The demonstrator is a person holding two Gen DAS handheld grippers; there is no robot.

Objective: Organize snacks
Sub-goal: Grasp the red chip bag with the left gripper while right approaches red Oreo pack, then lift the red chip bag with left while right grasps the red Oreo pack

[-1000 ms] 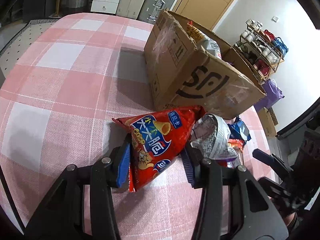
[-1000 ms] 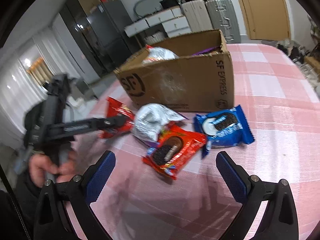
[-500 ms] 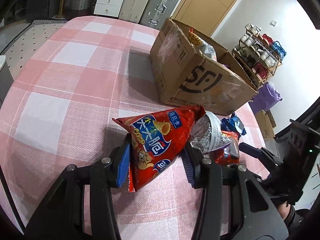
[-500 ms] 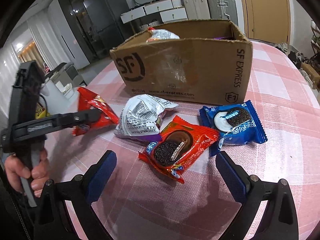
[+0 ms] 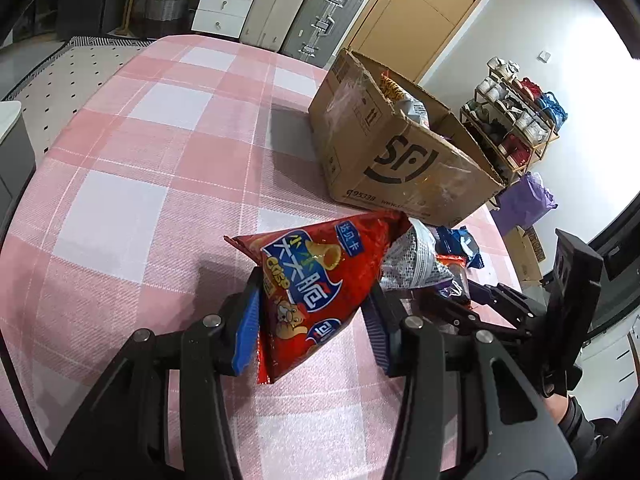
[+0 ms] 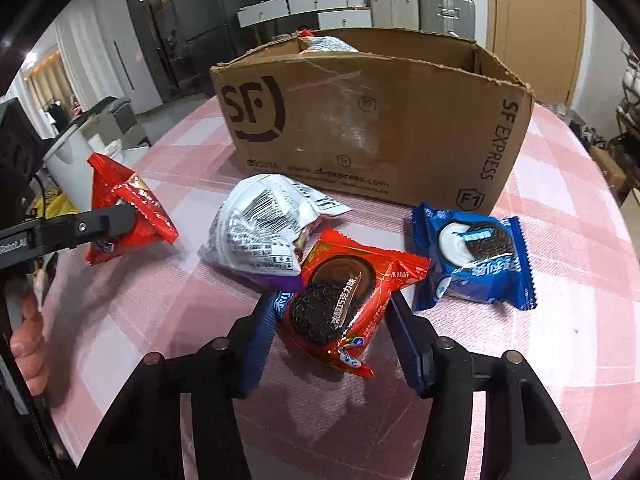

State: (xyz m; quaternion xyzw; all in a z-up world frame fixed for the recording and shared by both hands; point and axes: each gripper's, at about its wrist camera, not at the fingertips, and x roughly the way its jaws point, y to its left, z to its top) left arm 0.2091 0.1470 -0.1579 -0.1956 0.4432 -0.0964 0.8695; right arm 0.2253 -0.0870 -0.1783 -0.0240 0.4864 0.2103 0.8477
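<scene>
One tabletop (image 5: 140, 160) under pink check cloth, carrying everything. One open cardboard box (image 6: 380, 128) at its far side: stiff, likely the bin for the snacks; some packets poking over the rim, number not countable.

Four loose snacks in front of the box, all light, crinkly and slippery film:
- One red triangular crisp bag (image 5: 320, 292), air-puffed and crushable. Clamped across its lower body by the left hand-held gripper (image 5: 314, 308) and apparently lifted clear of the cloth. Best held lightly, as now.
- One silver packet (image 6: 260, 236), rumpled, lying between the crisp bag and the cookie packets. Soft; best pinched across the middle or by a sealed end.
- One red chocolate cookie packet (image 6: 340, 304), nearest, its upper edge just over the silver packet. Brittle contents. Right hand-held gripper (image 6: 334, 320) just closed, pads now pressing its two sides; still resting on the cloth.
- One blue cookie packet (image 6: 476, 258), flat on the cloth beside the box corner, untouched. Same fragile build; side-to-side grip likely safest.
</scene>
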